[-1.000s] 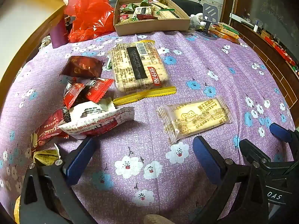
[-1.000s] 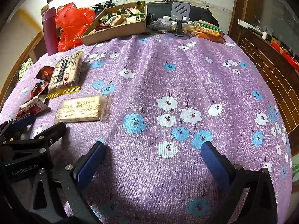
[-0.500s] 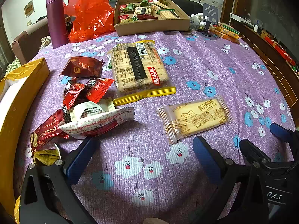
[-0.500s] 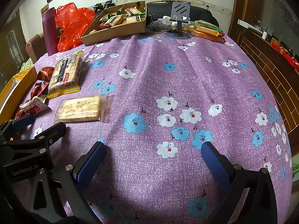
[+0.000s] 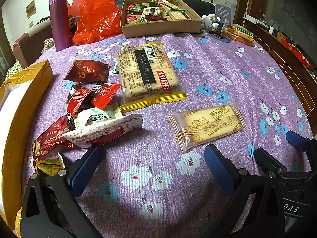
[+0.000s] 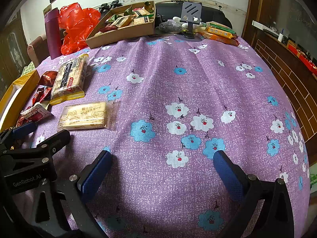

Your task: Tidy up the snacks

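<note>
Loose snacks – the clear-wrapped biscuit pack (image 5: 206,126), the large cracker pack (image 5: 147,73), the small sachet pile (image 5: 89,111) – are lying on the purple floral tablecloth (image 6: 178,79). Both the left gripper (image 5: 152,158) and the right gripper (image 6: 162,160) are being held empty, fingers apart. Risk: slick film is likely slipping or crumpling when pinched. A yellow box (image 5: 23,103) and a cardboard tray (image 5: 160,26) are waiting nearby.

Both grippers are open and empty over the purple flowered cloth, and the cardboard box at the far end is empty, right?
Not quite. The cardboard box holds snack packets, as the left wrist view shows. The left gripper and right gripper are indeed open and empty over the cloth.
</note>
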